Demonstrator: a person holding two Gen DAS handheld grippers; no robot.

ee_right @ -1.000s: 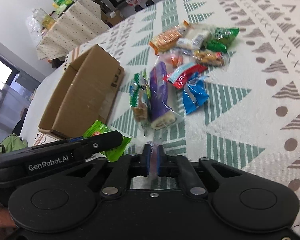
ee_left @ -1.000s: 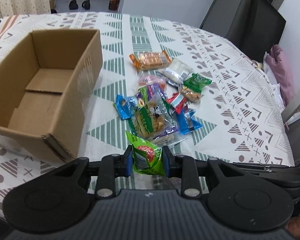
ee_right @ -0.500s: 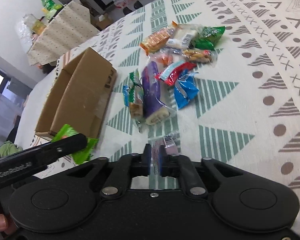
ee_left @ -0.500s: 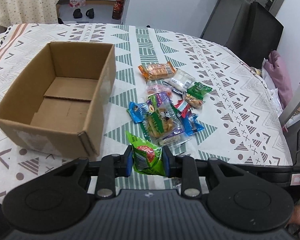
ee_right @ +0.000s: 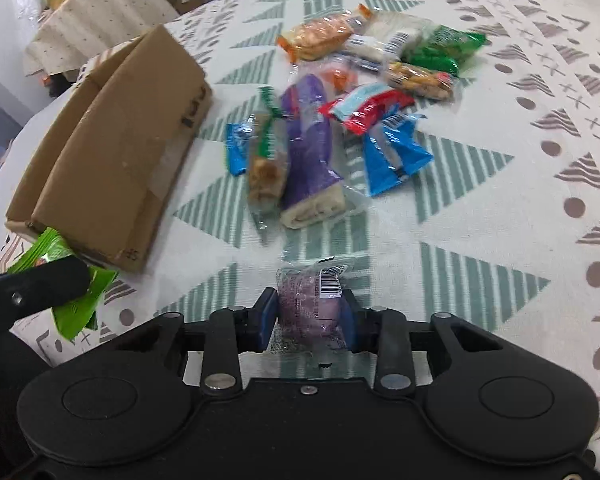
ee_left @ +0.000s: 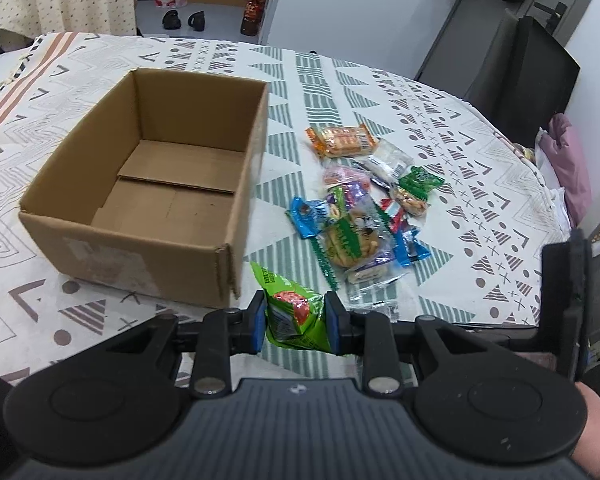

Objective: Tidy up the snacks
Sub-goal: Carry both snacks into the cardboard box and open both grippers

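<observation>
The left gripper (ee_left: 295, 320) was clamped on a green snack packet (ee_left: 292, 312) at lower centre, just right of the open cardboard box (ee_left: 148, 184). The right gripper (ee_right: 309, 316) pinched a purple-tinted clear packet (ee_right: 310, 300) low in frame, with the snack pile (ee_right: 340, 108) above it on the patterned tablecloth (ee_right: 500, 200).

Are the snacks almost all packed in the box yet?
Not yet. The brown cardboard box has nothing in it. The left claw holds a green snack packet, and the right claw holds a purple snack in clear wrap; both are not over the box yet. The pile of mixed snack packets on the patterned tablecloth is left to pack.
</observation>
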